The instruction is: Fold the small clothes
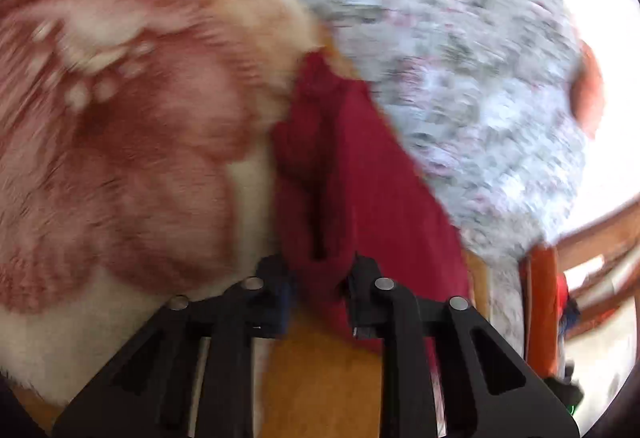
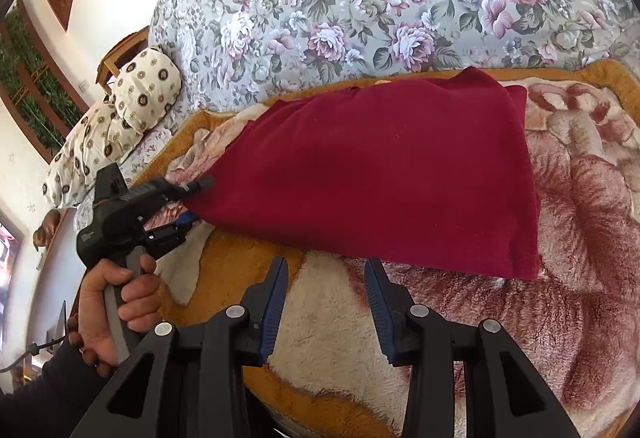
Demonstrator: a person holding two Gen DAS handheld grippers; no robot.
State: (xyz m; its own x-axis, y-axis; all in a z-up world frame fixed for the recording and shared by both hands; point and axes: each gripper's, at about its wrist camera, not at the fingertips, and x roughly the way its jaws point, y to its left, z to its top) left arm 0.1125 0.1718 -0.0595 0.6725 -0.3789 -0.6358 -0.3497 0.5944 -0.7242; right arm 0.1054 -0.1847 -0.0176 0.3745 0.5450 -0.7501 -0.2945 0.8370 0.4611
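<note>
Left gripper (image 1: 320, 278) clamped on corner of dark red garment (image 2: 384, 165) lying on plush floral blanket (image 2: 580, 238); right gripper (image 2: 326, 302) jaws apart, holding nothing, just beside garment's near edge.

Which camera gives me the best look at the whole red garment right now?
Right wrist view: the red garment lies sharp and nearly whole on the blanket. Left wrist view shows only a blurred bunch pinched in the left gripper.
</note>
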